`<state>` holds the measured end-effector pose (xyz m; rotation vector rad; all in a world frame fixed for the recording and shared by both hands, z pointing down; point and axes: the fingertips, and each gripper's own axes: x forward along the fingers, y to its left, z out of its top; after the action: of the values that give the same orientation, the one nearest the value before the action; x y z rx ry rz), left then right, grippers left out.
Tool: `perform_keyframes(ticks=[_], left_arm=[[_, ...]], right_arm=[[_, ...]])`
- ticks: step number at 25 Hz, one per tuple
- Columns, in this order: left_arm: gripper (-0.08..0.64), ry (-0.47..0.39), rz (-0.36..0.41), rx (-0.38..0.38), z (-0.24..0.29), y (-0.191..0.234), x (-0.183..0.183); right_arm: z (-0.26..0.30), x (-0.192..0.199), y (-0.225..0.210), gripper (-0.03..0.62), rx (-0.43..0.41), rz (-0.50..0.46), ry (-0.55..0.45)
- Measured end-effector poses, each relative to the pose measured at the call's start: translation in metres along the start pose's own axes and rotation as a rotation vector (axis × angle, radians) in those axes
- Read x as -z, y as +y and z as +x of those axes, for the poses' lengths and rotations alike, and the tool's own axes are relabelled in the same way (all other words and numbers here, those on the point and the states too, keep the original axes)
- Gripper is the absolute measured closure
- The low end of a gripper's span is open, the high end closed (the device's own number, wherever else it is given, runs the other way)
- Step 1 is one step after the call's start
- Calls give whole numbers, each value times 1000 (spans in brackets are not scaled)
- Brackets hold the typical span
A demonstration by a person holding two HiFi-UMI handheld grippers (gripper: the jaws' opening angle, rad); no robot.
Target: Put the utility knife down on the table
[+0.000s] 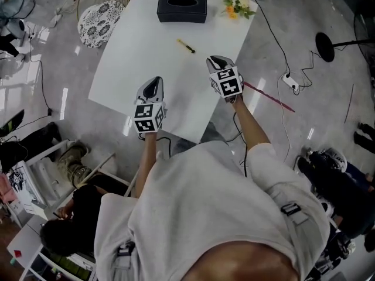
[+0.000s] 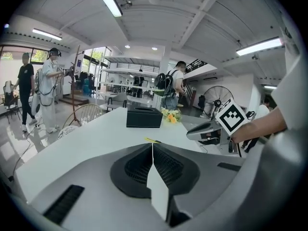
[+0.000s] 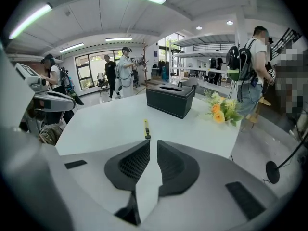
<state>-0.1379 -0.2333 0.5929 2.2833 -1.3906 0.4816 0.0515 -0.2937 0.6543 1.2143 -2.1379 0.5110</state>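
White bench [image 1: 140, 51], seen from above, set at an angle on a grey polished floor. The utility knife [image 1: 186, 45] lies flat on the bench, mid-surface, with no gripper touching it. It has a slim yellow body with a dark end, and the dark end is turned toward the near edge. It sits between the black tissue box [image 1: 182, 7] at the far side and the two grippers at the near side, clear of both. A small bunch of yellow and white flowers [image 1: 236, 2] stands at the far right corner, just beside the box. The right gripper [image 1: 215, 59] hovers over the near right edge of the bench and points down toward the knife, well short of it. Its own view shows the jaws with a narrow gap, only bare bench visible in the slot and nothing held. The left gripper [image 1: 153, 84] hovers over the near left edge. In its view the jaws are pressed together into a single seam with nothing between them, and the yellow knife shows just above the jaw tips, farther off on the bench. A wire chair with a patterned cushion [image 1: 101, 16] stands off the far left corner. People stand in the room beyond.
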Motion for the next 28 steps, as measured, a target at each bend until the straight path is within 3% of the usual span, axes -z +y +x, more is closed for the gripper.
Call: perform_keyframes(ticks=[12,28], left_arm=[[537,-36,34,29,-9,-16,-14],[537,-165,86,17,-33,-16,-70]], right_arm=[[-71,18,-8,560,92,110,-101],[-132,-44,-2,561,179,60,-300]])
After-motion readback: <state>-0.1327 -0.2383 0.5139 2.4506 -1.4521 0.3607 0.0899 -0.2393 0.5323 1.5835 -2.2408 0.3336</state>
